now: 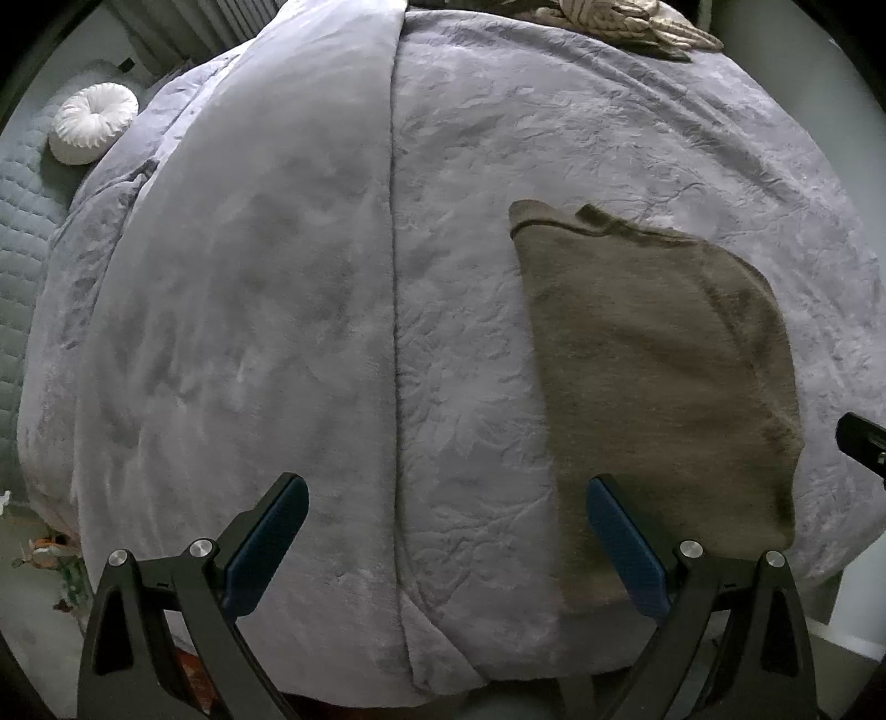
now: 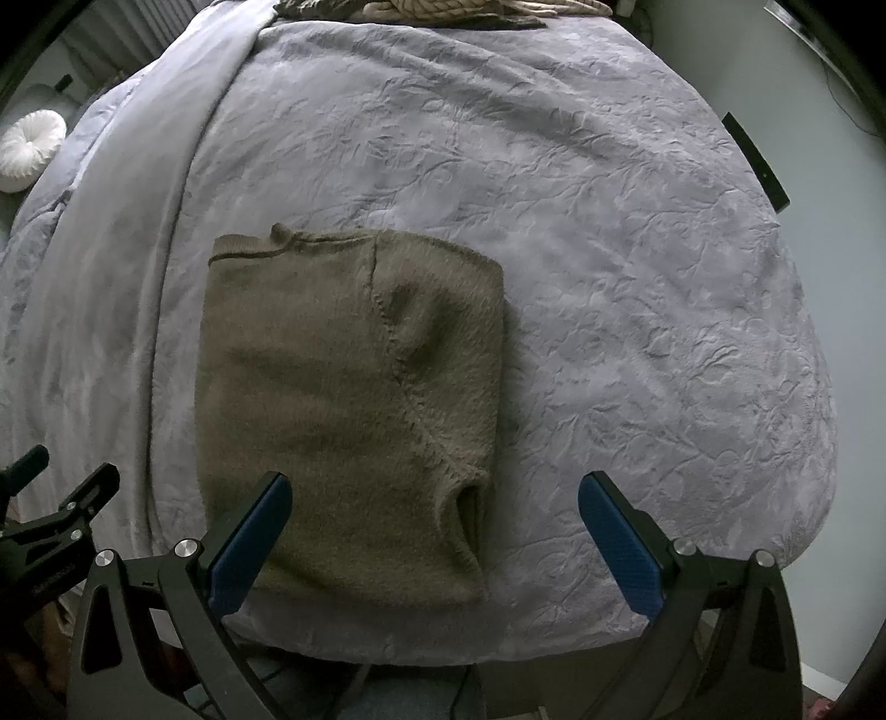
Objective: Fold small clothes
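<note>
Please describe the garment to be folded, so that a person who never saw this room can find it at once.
A lavender blanket covers the whole bed. Near its front edge lies a folded olive-brown knit sweater, flat, in a rough rectangle. It is the only dark, plain piece there; the striped fabric lies at the bed's far edge.

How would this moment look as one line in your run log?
task: fold small clothes | left gripper: open, empty | right gripper: open, empty | brown sweater: folded, flat on bed cover
</note>
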Action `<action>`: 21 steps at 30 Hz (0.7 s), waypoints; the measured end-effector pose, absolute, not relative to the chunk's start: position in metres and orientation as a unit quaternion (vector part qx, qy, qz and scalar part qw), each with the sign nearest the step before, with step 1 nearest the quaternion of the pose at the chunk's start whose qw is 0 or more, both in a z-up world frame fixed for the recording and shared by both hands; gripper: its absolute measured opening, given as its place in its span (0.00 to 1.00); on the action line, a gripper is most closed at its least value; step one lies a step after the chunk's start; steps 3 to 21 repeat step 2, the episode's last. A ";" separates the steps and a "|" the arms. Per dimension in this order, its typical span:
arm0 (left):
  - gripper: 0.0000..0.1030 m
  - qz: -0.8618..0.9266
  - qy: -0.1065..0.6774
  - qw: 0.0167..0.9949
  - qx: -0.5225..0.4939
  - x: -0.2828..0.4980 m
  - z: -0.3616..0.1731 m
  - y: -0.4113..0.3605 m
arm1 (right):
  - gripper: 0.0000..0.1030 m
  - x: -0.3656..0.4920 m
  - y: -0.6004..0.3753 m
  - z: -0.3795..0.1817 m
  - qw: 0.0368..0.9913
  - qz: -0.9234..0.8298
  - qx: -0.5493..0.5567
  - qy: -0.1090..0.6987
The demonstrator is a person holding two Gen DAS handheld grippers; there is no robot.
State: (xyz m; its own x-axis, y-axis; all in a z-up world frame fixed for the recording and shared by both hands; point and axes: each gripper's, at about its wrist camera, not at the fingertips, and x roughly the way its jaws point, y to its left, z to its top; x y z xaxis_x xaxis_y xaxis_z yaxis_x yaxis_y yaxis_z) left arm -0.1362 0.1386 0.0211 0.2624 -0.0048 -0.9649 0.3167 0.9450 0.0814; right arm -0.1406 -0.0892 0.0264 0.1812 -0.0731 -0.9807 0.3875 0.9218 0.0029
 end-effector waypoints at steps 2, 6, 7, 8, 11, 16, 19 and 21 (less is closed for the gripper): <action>0.98 -0.109 0.594 0.786 0.134 -0.137 0.022 0.138 | 1.00 -0.140 -0.089 0.025 0.757 -0.153 0.125 0.623; 0.98 -0.109 0.594 0.786 0.134 -0.137 0.022 0.138 | 1.00 -0.140 -0.089 0.025 0.757 -0.153 0.125 0.623; 0.98 -0.109 0.594 0.786 0.134 -0.137 0.022 0.138 | 1.00 -0.140 -0.089 0.025 0.757 -0.153 0.125 0.623; 0.98 -0.109 0.594 0.786 0.134 -0.137 0.022 0.138 | 1.00 -0.140 -0.089 0.025 0.757 -0.153 0.125 0.623; 0.98 -0.109 0.594 0.786 0.134 -0.137 0.022 0.138 | 1.00 -0.140 -0.089 0.025 0.757 -0.153 0.125 0.623; 0.98 -0.109 0.594 0.786 0.134 -0.137 0.022 0.138 | 1.00 -0.140 -0.089 0.025 0.757 -0.153 0.125 0.623; 0.98 -0.109 0.594 0.786 0.134 -0.137 0.022 0.138 | 1.00 -0.140 -0.089 0.025 0.757 -0.153 0.125 0.623; 0.98 -0.109 0.594 0.786 0.134 -0.137 0.022 0.138 | 1.00 -0.140 -0.089 0.025 0.757 -0.153 0.125 0.623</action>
